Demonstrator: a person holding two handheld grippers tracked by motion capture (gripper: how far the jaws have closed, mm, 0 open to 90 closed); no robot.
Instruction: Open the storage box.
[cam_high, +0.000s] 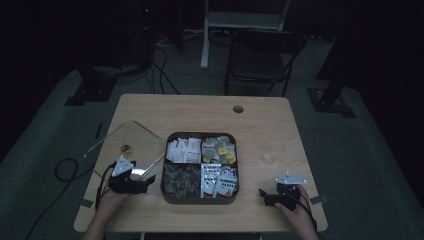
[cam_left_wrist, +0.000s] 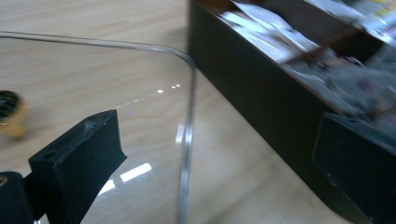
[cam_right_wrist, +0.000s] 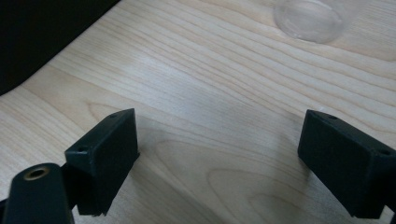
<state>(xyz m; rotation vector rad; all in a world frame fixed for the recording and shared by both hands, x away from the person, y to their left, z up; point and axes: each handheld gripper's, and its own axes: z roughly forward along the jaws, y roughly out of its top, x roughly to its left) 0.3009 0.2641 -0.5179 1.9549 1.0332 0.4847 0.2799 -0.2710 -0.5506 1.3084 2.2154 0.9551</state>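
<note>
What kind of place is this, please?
Probably a dim lab or studio set up for recording, not a home: one wooden table stands on grey carpet, cables trail over the floor, and dark equipment stands flank a folding chair.

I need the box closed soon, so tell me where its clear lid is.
In the high view the clear lid lies on the table's left half, leaning against the box's left wall, right in front of the left claw.
</note>
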